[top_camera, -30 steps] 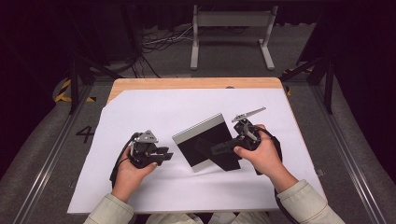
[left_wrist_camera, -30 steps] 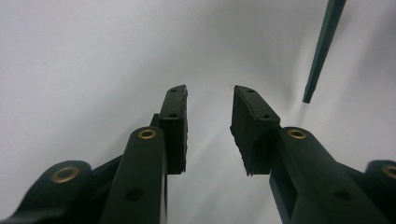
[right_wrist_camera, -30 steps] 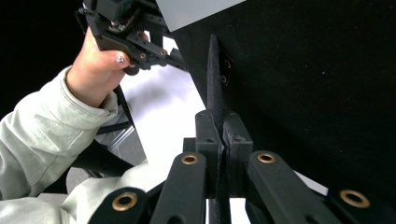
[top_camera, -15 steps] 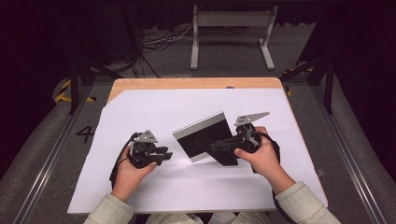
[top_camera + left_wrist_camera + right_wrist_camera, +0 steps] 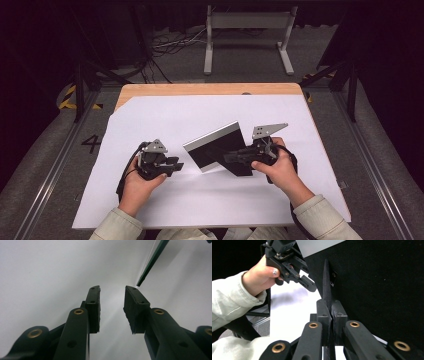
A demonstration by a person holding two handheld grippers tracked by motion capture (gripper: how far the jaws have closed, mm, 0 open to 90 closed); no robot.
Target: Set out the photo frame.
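My right tool point(image 5: 235, 159) is pinched tight on the edge of a thin black panel point(image 5: 220, 150), its two pads closed flat against either face; in the right gripper view the panel's thin edge point(image 5: 326, 287) runs up from between my jaws toward twelve o'clock, with the broad black felt-like face point(image 5: 382, 290) filling the side toward three o'clock. A small tag or label point(image 5: 333, 276) sits on that face near the edge. From the high view the panel stands tilted over the middle of the table, its pale back rim point(image 5: 212, 136) turned toward ten o'clock, and one low corner is near the white sheet point(image 5: 200, 200) that covers the table point(image 5: 210, 89); I cannot tell whether it touches.

My left tool point(image 5: 172, 166) sits at nine o'clock from the panel, just beside it but apart, jaws partly open with nothing between the pads point(image 5: 93, 307). In the left gripper view the panel's edge point(image 5: 150, 265) shows as a dark sliver toward one o'clock, above the white sheet.

My left hand point(image 5: 260, 277) in a pale sleeve point(image 5: 227, 300) shows toward ten o'clock in the right gripper view. Beyond the table, at twelve o'clock, a grey metal stand point(image 5: 247, 40) rests on the floor
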